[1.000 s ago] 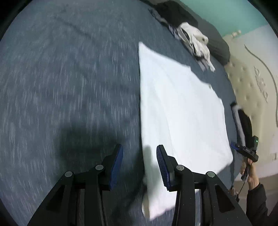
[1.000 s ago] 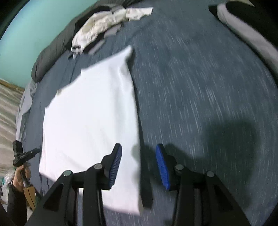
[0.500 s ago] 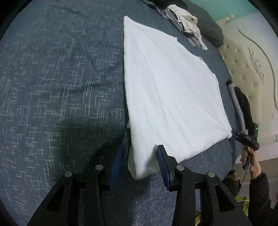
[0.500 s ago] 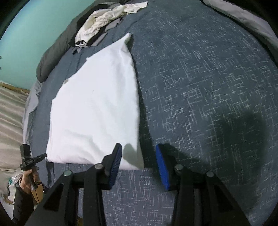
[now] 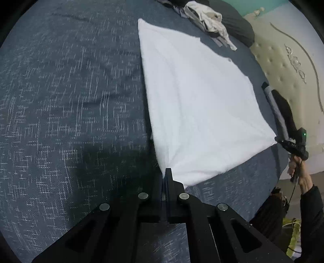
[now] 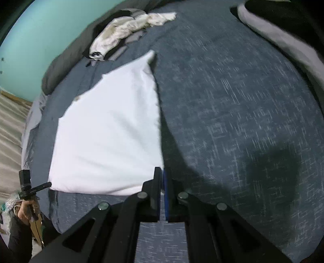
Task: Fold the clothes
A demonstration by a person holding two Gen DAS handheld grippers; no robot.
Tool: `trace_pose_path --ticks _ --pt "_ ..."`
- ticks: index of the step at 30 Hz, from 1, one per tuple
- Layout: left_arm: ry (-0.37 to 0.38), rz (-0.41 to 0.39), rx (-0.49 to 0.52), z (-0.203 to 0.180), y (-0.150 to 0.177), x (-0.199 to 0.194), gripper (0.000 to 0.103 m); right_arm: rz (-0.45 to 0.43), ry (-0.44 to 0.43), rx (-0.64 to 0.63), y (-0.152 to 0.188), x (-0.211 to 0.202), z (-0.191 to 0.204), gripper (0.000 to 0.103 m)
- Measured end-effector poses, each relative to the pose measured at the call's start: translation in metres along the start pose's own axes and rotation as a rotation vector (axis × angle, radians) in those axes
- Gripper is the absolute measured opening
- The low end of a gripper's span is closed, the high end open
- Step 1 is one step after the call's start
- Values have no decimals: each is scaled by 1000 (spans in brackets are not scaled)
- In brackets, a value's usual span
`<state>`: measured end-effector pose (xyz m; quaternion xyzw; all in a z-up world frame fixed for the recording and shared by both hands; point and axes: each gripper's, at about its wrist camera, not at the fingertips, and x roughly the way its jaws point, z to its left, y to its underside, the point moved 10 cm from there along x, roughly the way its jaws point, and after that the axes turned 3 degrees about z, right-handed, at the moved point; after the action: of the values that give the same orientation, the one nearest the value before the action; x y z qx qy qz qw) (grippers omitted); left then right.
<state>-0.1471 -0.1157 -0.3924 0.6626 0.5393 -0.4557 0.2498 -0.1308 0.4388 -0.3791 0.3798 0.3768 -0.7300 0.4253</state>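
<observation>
A white garment lies flat on the dark blue bedspread, folded into a rough rectangle. My left gripper is shut on its near left corner, and the cloth puckers toward the pads. In the right wrist view the same white garment spreads to the left, and my right gripper is shut on its near right corner. Each gripper shows in the other's view at the garment's far near corner: the right gripper held by a hand, the left gripper likewise.
A crumpled cream-white garment lies on dark clothes at the far end of the bed. A black and grey garment rests by the padded cream headboard. The bedspread stretches wide on both sides. A teal wall stands beyond.
Both grippers slid onto the near corners of the white garment and went from open to shut on them. The cloth now pulls taut toward each grip.
</observation>
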Motion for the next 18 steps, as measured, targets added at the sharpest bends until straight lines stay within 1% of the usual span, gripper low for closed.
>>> trace_pose_path --ticks 3,5,6,8,9,11,14,15,16,17,18 --pt "-13 12 -3 1 1 4 2 30 8 25 3 13 -7 2" --pt "-12 15 -19 1 0 2 5 46 -16 29 5 16 -5 2" --pt "-22 6 -23 1 -2 -2 5 55 -27 31 6 18 -4 3" --pt "-44 -13 -31 1 -7 -9 6 79 -21 31 8 18 -4 3" --pt "-60 -28 -27 1 -9 -14 6 84 -3 31 8 16 -5 3" --pt "-91 -58 -20 1 -14 -23 6 76 5 44 5 10 -6 4" --pt "-89 -116 -12 -10 -27 -29 6 23 5 54 -14 2 1 4" --pt "-84 -134 -8 -14 -38 -27 7 9 -6 58 -23 3 4 7" --pt "-82 -148 -4 -21 -46 -23 7 -5 -16 62 -32 4 8 15" --pt "-78 -161 -4 -25 -54 -19 8 -19 -27 65 -41 5 12 20" --pt "-74 -173 -3 -31 -60 -14 11 -34 -37 69 -49 6 15 31"
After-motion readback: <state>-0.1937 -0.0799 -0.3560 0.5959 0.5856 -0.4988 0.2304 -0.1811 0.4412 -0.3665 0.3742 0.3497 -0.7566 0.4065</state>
